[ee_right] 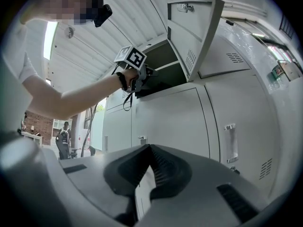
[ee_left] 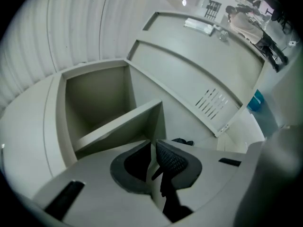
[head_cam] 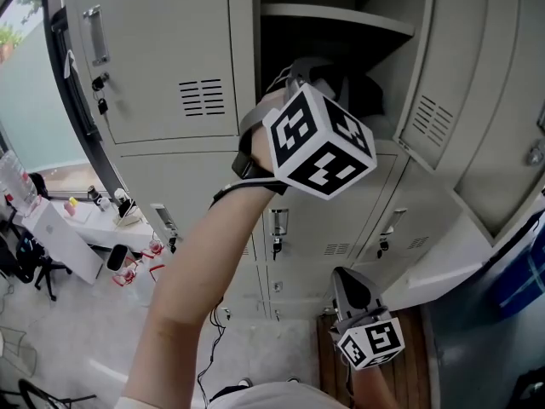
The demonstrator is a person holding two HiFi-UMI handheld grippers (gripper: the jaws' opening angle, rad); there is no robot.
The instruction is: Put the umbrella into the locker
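Open locker (head_cam: 243, 49) in a bank of grey steel units, its vented door (head_cam: 430, 118) swung out to the right. A shelf (head_cam: 336, 17) divides the compartment. The space above the shelf shows only bare walls, as far as it can be seen. In the lower space lies the umbrella (head_cam: 362, 92), a dark folded mass resting on the compartment floor towards the right and partly hidden behind the marker cube (head_cam: 319, 143). The left gripper view shows only a small dark part of the umbrella, just beyond the jaw tips. Left gripper (ee_left: 154, 143): held at the mouth of the lower space and pointing into it, slightly upward. Its jaws are drawn together with only a thin slit below the tips and nothing between them, and they stand clear of the umbrella. The bare left forearm (head_cam: 196, 279) reaches up and forward, nearly straight, with a dark strap at the wrist. Right gripper (ee_right: 149, 148): held low and close to the body, pointing level at the closed lower doors (ee_right: 170, 122). Its jaws are closed on each other and empty. A door handle (ee_right: 230, 143) lies to its right.
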